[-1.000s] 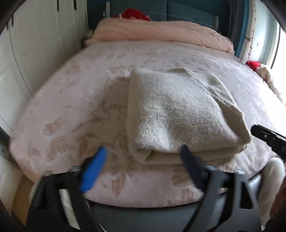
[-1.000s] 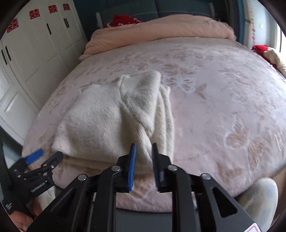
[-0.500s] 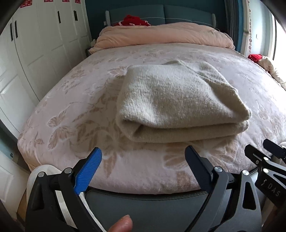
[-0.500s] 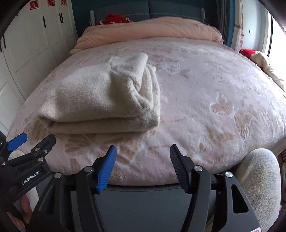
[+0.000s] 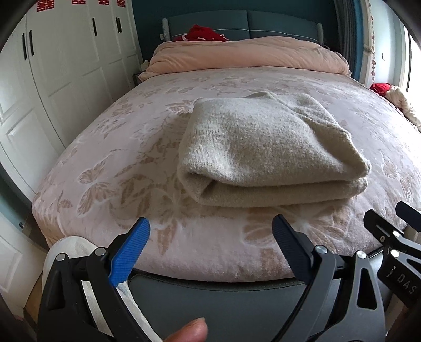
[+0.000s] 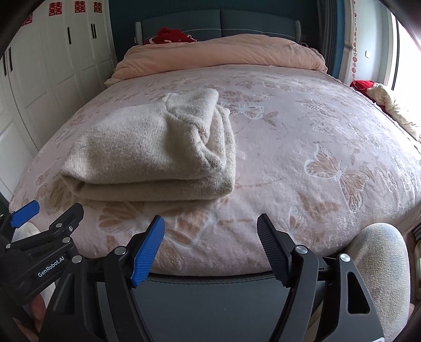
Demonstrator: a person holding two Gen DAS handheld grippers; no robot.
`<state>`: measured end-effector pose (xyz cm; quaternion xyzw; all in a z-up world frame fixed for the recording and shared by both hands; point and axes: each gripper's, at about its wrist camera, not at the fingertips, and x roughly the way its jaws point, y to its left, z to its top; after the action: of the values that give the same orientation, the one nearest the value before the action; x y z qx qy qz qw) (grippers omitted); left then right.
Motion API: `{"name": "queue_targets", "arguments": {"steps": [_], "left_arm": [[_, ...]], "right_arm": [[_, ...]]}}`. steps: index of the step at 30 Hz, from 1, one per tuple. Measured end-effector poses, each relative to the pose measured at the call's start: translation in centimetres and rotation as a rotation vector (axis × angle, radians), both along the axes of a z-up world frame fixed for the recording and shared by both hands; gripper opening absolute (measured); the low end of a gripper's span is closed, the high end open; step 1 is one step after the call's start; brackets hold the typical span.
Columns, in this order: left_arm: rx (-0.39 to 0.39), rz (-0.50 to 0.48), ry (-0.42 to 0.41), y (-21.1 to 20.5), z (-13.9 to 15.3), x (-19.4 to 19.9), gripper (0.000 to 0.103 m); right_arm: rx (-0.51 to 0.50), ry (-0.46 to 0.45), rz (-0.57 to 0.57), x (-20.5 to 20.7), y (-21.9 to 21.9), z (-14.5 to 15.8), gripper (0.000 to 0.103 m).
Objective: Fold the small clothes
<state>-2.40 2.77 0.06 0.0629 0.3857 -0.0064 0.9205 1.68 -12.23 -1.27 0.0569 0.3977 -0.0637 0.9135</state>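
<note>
A wide bed [image 5: 110,147] fills the room, its cover pale pink with butterflies; a peach duvet [image 5: 247,55] lies bunched at the far end against a dark teal headboard [image 5: 263,25]. White wardrobe doors [image 5: 60,60] line the left wall; daylight comes from the right, probably a window [image 6: 402,52].

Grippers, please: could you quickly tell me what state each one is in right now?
Left gripper: open, holding nothing, short of the folded sweater.
Right gripper: open, holding nothing, also clear of the sweater.
</note>
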Motion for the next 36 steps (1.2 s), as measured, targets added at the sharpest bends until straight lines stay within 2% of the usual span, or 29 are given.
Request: {"name": "queue_targets", "arguments": {"steps": [36], "left_arm": [[-0.008,-0.003,0.008,0.71,-0.54,0.51,0.089]], "right_arm": [[-0.003,-0.004,0.026,-0.28,0.3,0.19,0.072]]}}
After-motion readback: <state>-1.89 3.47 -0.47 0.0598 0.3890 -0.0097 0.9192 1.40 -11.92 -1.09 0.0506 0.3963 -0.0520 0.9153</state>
